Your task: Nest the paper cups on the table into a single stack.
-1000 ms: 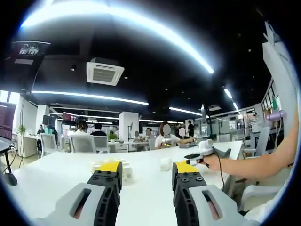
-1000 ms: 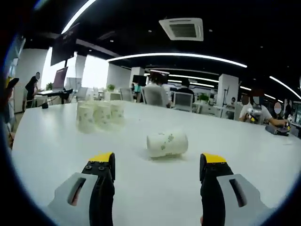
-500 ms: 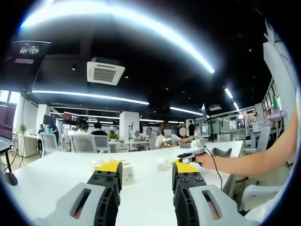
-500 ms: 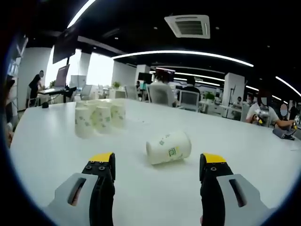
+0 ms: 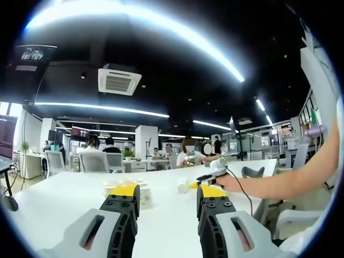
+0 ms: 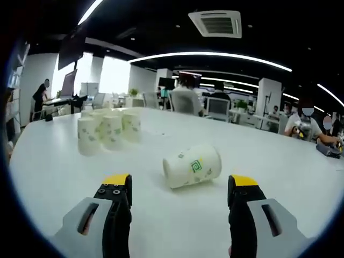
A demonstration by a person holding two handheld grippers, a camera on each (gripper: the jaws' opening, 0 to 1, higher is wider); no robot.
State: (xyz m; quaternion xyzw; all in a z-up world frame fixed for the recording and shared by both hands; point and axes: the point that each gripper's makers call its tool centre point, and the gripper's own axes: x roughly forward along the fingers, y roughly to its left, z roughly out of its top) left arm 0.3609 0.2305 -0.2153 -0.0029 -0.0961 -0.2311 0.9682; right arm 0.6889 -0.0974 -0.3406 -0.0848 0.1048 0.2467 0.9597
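Both my grippers gaping, nothing held: right gripper [image 6: 178, 194] just short of tipped paper cup [image 6: 192, 166] lying on table [image 6: 64, 177], upright cup cluster [image 6: 105, 129] beyond to its left, left gripper [image 5: 166, 196] hovering back.

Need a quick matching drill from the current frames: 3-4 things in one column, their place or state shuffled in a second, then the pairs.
Things
1. Fallen cup
2. Cup cluster
3. Right claw
4. Ceiling vent

States
A. open, nothing between the jaws
B. overhead, on the dark ceiling
C. upright, grouped on the table
D. on its side, ahead of the right claw

Pairs: 1-D, 2-C, 3-A, 4-B
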